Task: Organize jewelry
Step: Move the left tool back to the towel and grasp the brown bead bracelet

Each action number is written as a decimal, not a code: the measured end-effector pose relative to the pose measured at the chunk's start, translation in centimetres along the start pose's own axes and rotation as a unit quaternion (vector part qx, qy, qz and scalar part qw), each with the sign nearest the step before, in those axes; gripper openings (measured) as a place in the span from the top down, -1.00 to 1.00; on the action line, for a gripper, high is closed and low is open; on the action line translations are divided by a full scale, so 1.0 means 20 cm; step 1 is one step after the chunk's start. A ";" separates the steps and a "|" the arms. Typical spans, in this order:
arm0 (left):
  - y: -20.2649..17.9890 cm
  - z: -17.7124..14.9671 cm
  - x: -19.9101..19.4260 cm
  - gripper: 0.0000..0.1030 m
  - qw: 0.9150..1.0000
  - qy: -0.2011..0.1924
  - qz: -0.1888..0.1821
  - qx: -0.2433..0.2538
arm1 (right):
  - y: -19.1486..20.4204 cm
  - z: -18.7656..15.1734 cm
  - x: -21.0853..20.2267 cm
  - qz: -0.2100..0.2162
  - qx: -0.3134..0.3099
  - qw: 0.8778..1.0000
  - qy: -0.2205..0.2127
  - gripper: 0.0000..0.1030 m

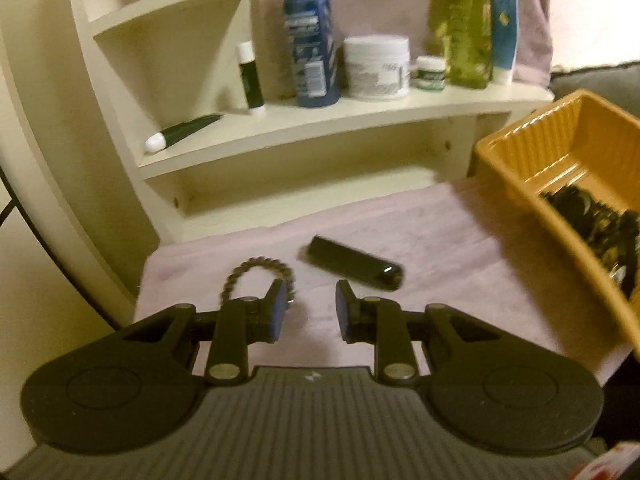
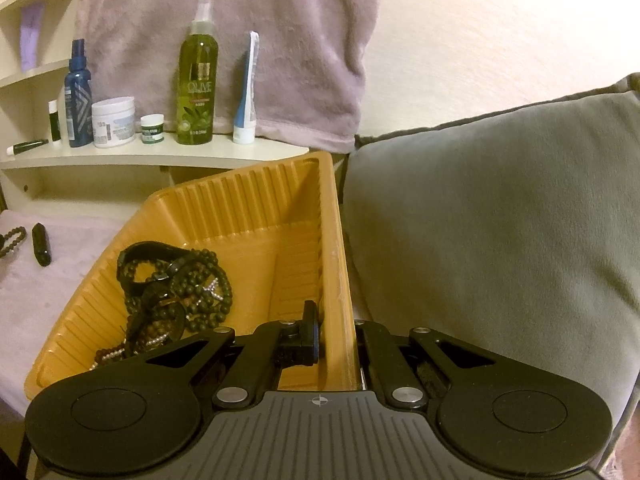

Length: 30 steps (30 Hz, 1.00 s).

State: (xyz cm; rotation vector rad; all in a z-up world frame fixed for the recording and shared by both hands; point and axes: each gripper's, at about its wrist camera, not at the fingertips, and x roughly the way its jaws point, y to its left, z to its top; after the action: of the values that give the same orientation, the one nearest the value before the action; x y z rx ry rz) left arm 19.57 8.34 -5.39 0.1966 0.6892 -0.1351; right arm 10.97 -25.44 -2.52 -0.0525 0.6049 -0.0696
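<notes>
A beaded bracelet (image 1: 256, 266) lies on the pink cloth (image 1: 440, 232), its right end hidden behind the left finger of my left gripper (image 1: 311, 300). That gripper is open and hovers low over the cloth with nothing between its pads. A black cylinder (image 1: 352, 266) lies just beyond its right finger. The orange ribbed tray (image 2: 240, 176) holds a tangle of dark bead bracelets and bands (image 2: 180, 292). My right gripper (image 2: 336, 332) is shut on the tray's right wall, one finger inside and one outside. The bracelet (image 2: 14, 238) and cylinder (image 2: 41, 244) show at the far left of the right wrist view.
A cream shelf (image 1: 320, 128) behind the cloth carries a blue bottle (image 1: 310, 40), a white jar (image 1: 376, 68), a green bottle (image 1: 468, 28) and small tubes. A grey cushion (image 2: 500, 220) presses against the tray's right side. A pink towel (image 2: 240, 40) hangs behind.
</notes>
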 end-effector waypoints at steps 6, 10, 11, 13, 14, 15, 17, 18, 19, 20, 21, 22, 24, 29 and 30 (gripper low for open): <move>0.03 -0.04 0.09 0.55 0.999 0.013 0.012 0.042 | 0.00 0.00 0.00 -0.001 -0.002 1.000 0.001 0.93; 0.05 -0.04 0.13 0.55 0.998 0.019 0.006 0.065 | 0.00 0.00 0.01 -0.001 -0.003 1.000 0.002 0.93; 0.05 -0.04 0.14 0.55 0.997 0.021 0.004 0.072 | 0.00 0.00 0.01 -0.001 -0.003 1.000 0.002 0.93; 0.04 -0.04 0.16 0.55 0.995 0.025 0.002 0.094 | 0.00 0.00 0.01 -0.001 -0.004 1.000 0.002 0.93; 0.03 -0.04 0.17 0.55 0.994 0.028 0.000 0.103 | 0.00 0.00 0.01 -0.002 -0.004 1.000 0.002 0.93; 0.03 -0.04 0.17 0.55 0.993 0.031 -0.003 0.110 | 0.00 0.00 0.01 -0.002 -0.004 1.000 0.002 0.93; 0.03 -0.04 0.19 0.56 0.992 0.034 -0.006 0.117 | 0.00 0.00 0.01 -0.002 -0.003 1.000 0.002 0.93; 0.03 -0.04 0.19 0.58 0.992 0.036 -0.006 0.122 | 0.00 0.00 0.01 -0.001 -0.003 1.000 0.002 0.93; 0.03 -0.03 0.20 0.61 0.991 0.037 -0.007 0.127 | 0.00 0.00 0.01 -0.002 -0.003 1.000 0.002 0.93; 0.02 -0.03 0.20 0.63 0.991 0.039 -0.010 0.130 | 0.00 0.00 0.01 -0.002 -0.003 1.000 0.002 0.93; 0.02 -0.03 0.20 0.69 0.990 0.040 -0.011 0.132 | 0.00 0.00 0.01 -0.002 -0.003 1.000 0.002 0.93; 0.02 -0.03 0.21 0.73 0.990 0.042 -0.012 0.133 | 0.00 0.00 0.01 -0.001 -0.004 1.000 0.002 0.93; 0.02 -0.03 0.21 0.80 0.990 0.046 -0.010 0.134 | 0.00 0.00 0.01 -0.001 -0.003 1.000 0.002 0.93; 0.03 -0.03 0.21 0.88 0.990 0.049 -0.009 0.133 | 0.00 0.00 0.00 -0.001 -0.003 1.000 0.002 0.93; 0.04 -0.02 0.20 0.88 0.990 0.048 -0.009 0.129 | 0.00 0.00 0.00 -0.001 -0.003 1.000 0.002 0.93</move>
State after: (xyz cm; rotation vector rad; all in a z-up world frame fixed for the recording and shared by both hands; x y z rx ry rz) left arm 22.43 9.00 -8.19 0.4474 0.7680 -0.2334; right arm 11.03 -25.37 -2.59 -0.0581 0.6083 -0.0704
